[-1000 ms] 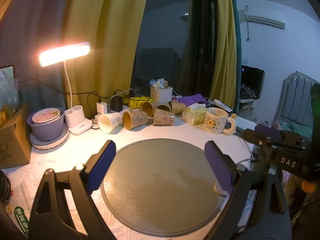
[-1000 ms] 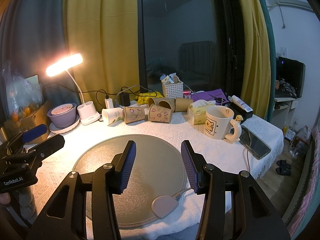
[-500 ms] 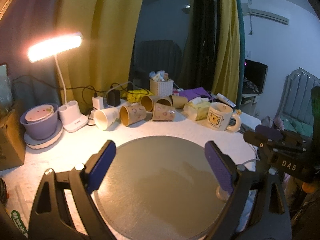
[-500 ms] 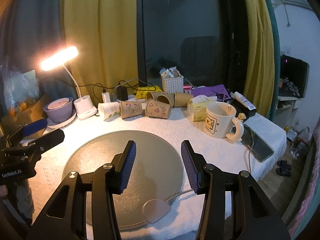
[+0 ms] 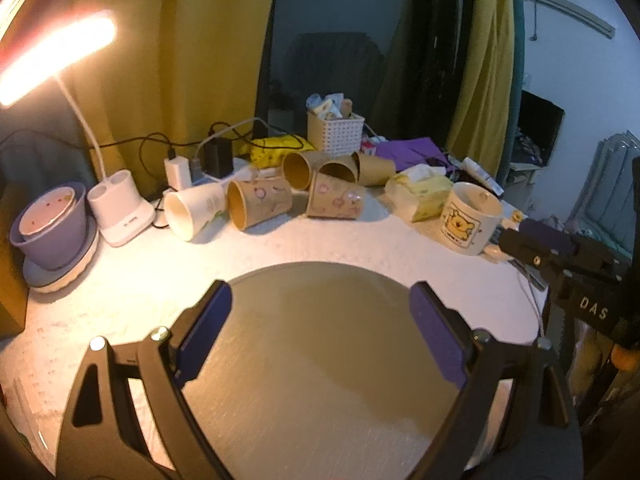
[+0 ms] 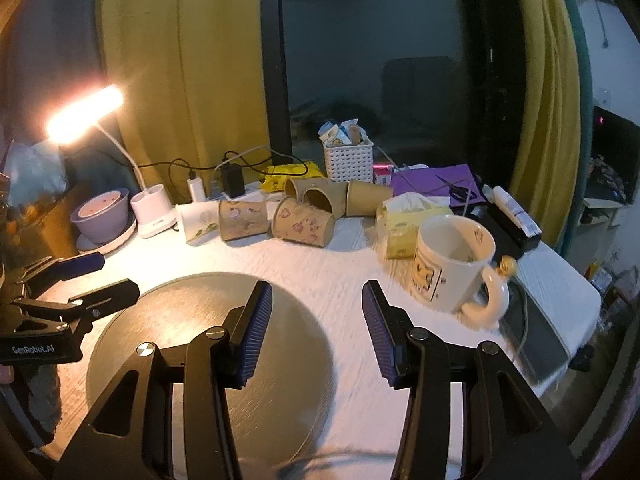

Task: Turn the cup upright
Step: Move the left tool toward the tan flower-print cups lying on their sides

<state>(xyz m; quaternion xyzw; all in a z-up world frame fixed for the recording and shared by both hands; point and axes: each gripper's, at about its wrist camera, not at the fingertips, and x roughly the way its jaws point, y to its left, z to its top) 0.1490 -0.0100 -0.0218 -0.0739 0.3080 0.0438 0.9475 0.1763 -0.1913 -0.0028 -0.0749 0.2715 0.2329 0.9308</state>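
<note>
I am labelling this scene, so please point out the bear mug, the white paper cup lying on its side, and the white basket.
bear mug (image 6: pixel 448 268), right wrist view, on its outer wall.
white paper cup (image 5: pixel 196 210), left wrist view, on its side wall.
white basket (image 5: pixel 335 136), left wrist view, on its front wall.

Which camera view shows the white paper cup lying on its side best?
The left wrist view: the white paper cup shows its open mouth and printed side. The right wrist view gives only its side, farther off and partly hidden by the neighbouring brown cup.

both grippers are black angular frames with silver screws; the left gripper (image 5: pixel 320 320) carries smooth blue-purple pads, the right gripper (image 6: pixel 317 328) ribbed blue ones.
</note>
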